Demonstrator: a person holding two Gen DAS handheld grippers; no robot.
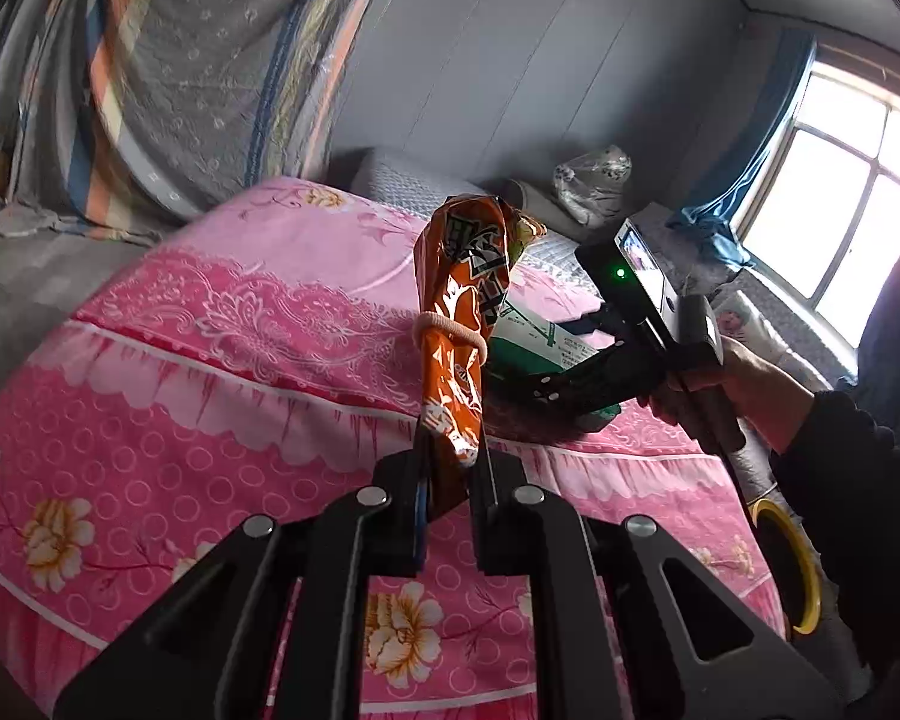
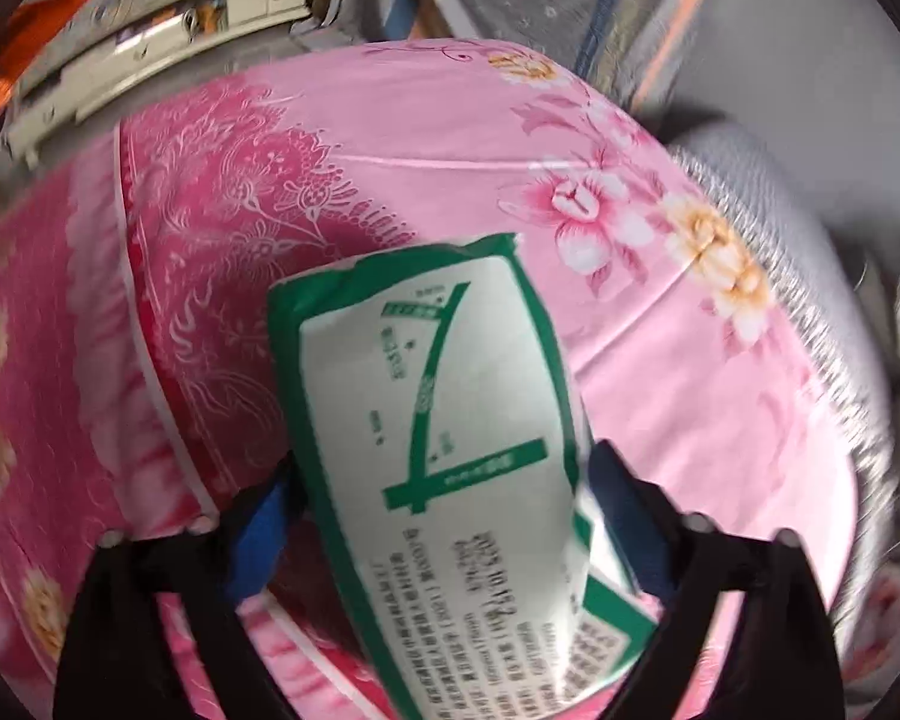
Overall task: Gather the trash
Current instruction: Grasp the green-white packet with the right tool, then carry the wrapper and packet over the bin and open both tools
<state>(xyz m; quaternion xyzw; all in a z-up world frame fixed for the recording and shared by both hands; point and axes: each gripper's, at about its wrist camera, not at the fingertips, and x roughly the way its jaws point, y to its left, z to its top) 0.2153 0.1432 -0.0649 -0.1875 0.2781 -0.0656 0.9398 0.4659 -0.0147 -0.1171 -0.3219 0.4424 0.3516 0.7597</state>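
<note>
My left gripper (image 1: 453, 450) is shut on the lower end of an orange snack bag (image 1: 462, 300). The bag stands upright above the bed, with a pink elastic band (image 1: 450, 330) round its middle. Behind it a green and white pack (image 1: 540, 348) lies flat on the bed cover. My right gripper (image 1: 576, 360), held by a hand (image 1: 744, 384) in a dark sleeve, points steeply down over that pack. In the right wrist view the pack (image 2: 450, 390) lies between the wide jaws of the right gripper (image 2: 444, 468), whose blue pads (image 2: 264, 534) sit close beside its long edges without clearly pressing on it.
The bed has a pink flowered cover (image 1: 210, 360), with a grey pillow (image 1: 402, 186) at its far end. A clear plastic bag (image 1: 594, 180) rests near the wall, by a bright window (image 1: 840, 192). Striped cloth (image 1: 180, 60) hangs at the left. A yellow tape roll (image 1: 798, 570) lies at the right.
</note>
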